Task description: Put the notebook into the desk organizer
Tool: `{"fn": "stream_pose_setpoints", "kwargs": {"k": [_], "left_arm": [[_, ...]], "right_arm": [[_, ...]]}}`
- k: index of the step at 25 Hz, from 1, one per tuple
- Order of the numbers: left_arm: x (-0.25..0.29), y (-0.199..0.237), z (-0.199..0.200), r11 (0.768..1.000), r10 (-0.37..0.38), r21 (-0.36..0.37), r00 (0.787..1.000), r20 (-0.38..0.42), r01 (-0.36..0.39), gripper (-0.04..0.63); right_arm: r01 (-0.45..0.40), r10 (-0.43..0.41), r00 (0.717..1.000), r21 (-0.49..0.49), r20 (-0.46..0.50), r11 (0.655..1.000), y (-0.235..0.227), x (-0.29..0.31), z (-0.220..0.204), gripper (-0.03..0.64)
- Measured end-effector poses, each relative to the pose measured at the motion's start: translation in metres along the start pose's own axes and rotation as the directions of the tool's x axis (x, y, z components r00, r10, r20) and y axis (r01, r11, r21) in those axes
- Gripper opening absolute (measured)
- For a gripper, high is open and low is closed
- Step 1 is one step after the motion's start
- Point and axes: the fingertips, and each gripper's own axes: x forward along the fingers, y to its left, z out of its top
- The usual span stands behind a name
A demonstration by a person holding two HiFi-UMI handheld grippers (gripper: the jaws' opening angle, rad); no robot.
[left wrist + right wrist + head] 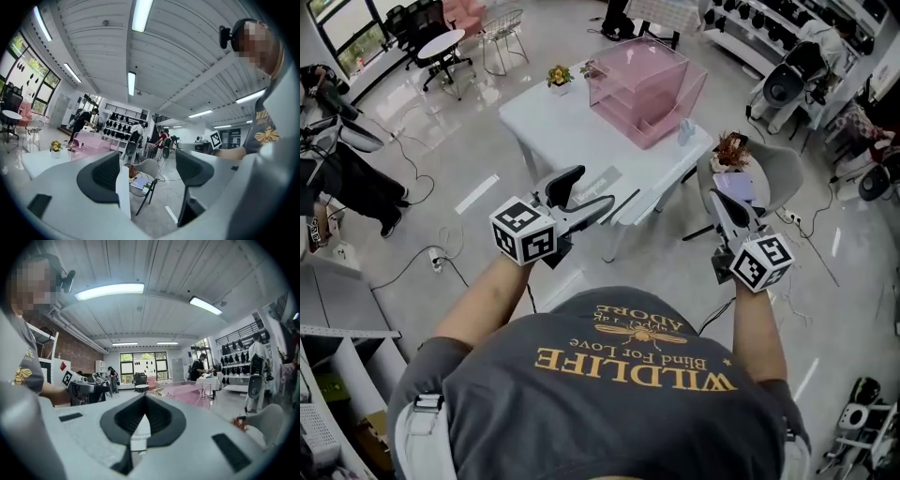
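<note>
The pink see-through desk organizer (647,84) stands on the white table (553,122) ahead of me; it also shows in the left gripper view (89,142) and the right gripper view (185,391). A pale lilac notebook (734,187) lies on the seat of a grey chair (787,173) right of the table, small in the left gripper view (139,184). My left gripper (592,189) hangs over the table's near corner, jaws wide open and empty (150,171). My right gripper (716,199) is shut on nothing (144,401), held in the air just short of the chair.
A small flower pot (560,77) sits on the table's far left, and a reddish plant (732,148) on the chair beside the notebook. Cables trail over the floor at left (441,253). A round table with chairs (442,47) stands far left. People stand near shelves (79,123).
</note>
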Motion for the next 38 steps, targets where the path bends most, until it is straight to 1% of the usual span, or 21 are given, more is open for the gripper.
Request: {"fn": "stream_pose_setpoints", "kwargs": {"k": [5,9,14,18,21,24,26,28,30,31,33,36,38], "left_arm": [[0.022,0.040,0.001,1.000,0.008,-0.022,1.000,-0.005,-0.008,0.368],[0.048,0.061,-0.006,0.998,0.045,-0.034,0.999,-0.023,-0.046,0.368],[0.095,0.083,-0.012,0.990,0.137,-0.041,0.990,-0.022,-0.138,0.368],[0.135,0.095,-0.014,0.971,0.219,-0.101,0.976,-0.010,-0.218,0.368],[0.148,0.107,-0.016,0.953,0.275,-0.127,0.961,-0.010,-0.274,0.368],[0.145,0.124,-0.020,0.940,0.310,-0.144,0.951,-0.021,-0.310,0.368],[0.138,0.141,-0.023,0.932,0.322,-0.168,0.946,-0.020,-0.321,0.368],[0.127,0.158,-0.032,0.924,0.329,-0.196,0.944,-0.031,-0.329,0.368],[0.113,0.177,-0.047,0.915,0.342,-0.206,0.938,-0.062,-0.347,0.368],[0.105,0.188,-0.056,0.908,0.351,-0.215,0.933,-0.078,-0.359,0.368],[0.091,0.204,-0.079,0.886,0.372,-0.253,0.922,-0.110,-0.388,0.367],[0.076,0.214,-0.128,0.842,0.400,-0.317,0.899,-0.179,-0.437,0.367],[0.069,0.218,-0.162,0.816,0.404,-0.346,0.885,-0.233,-0.464,0.367]], "right_arm": [[-0.002,0.002,1.000,0.014,-0.016,1.000,-0.029,0.036,-0.002,0.000],[-0.040,0.040,0.999,0.033,-0.022,0.999,-0.063,0.061,-0.010,0.000],[-0.142,0.142,0.990,0.039,-0.004,0.989,-0.122,0.097,-0.012,0.000],[-0.229,0.229,0.973,0.021,-0.019,0.973,-0.170,0.120,-0.010,0.000],[-0.263,0.264,0.964,0.043,-0.019,0.964,-0.198,0.140,-0.010,0.000],[-0.284,0.286,0.958,0.060,-0.027,0.957,-0.202,0.158,-0.015,0.000],[-0.287,0.289,0.957,0.058,-0.038,0.956,-0.200,0.173,-0.017,0.000],[-0.285,0.288,0.956,0.053,-0.050,0.957,-0.191,0.188,-0.020,0.000],[-0.291,0.292,0.954,0.037,-0.062,0.956,-0.177,0.202,-0.023,0.000],[-0.294,0.295,0.953,0.030,-0.068,0.955,-0.172,0.208,-0.024,0.000],[-0.296,0.297,0.951,0.030,-0.086,0.955,-0.165,0.219,-0.028,0.000],[-0.298,0.302,0.946,0.049,-0.116,0.953,-0.159,0.234,-0.039,0.000],[-0.304,0.308,0.943,0.051,-0.125,0.951,-0.156,0.243,-0.047,0.000]]}}
